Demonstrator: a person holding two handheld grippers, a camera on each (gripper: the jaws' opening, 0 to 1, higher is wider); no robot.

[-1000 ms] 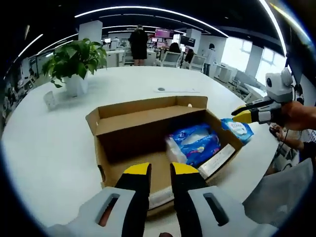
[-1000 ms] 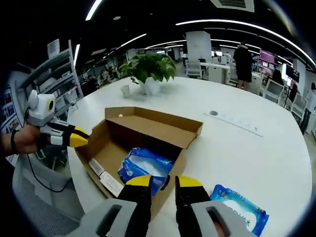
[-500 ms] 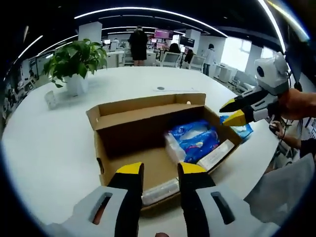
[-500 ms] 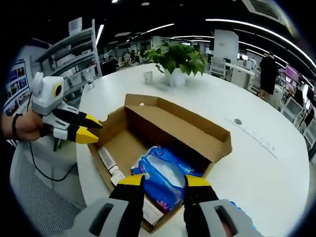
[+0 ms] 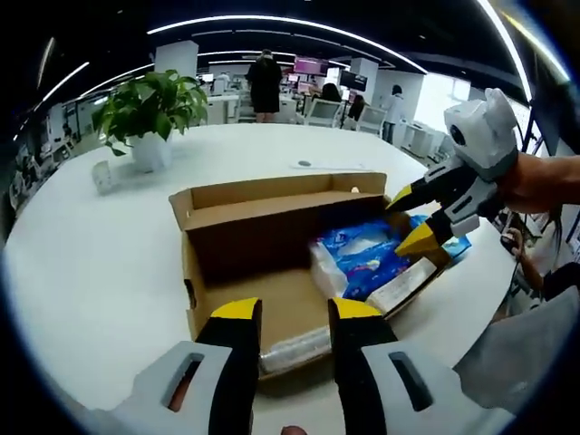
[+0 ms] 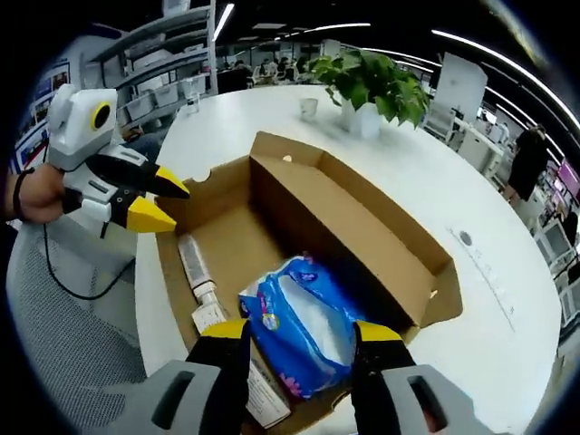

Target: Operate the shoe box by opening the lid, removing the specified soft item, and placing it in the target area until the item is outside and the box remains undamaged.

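The brown cardboard shoe box [image 5: 245, 227] lies open on the white table, its lid flap standing along the far side. Inside at one end rests a soft blue-and-white pack [image 5: 362, 258] [image 6: 304, 326]. My right gripper [image 6: 302, 333] is open, its yellow-tipped jaws on either side of that pack; in the left gripper view it [image 5: 419, 219] reaches in from the right above the pack. My left gripper [image 5: 288, 311] is open at the box's near end with nothing between its jaws, and shows beside the box's end wall [image 6: 156, 201] in the right gripper view.
A white tube [image 6: 195, 267] and a flat white carton [image 5: 399, 285] also lie in the box. A second blue pack [image 5: 458, 246] sits on the table beyond the box. A potted plant [image 5: 149, 104] and a small cup [image 6: 310, 109] stand farther off. People stand in the office behind.
My right gripper has come in over the box and down around the blue pack, its jaws wider apart. My left gripper's jaws have spread a little.
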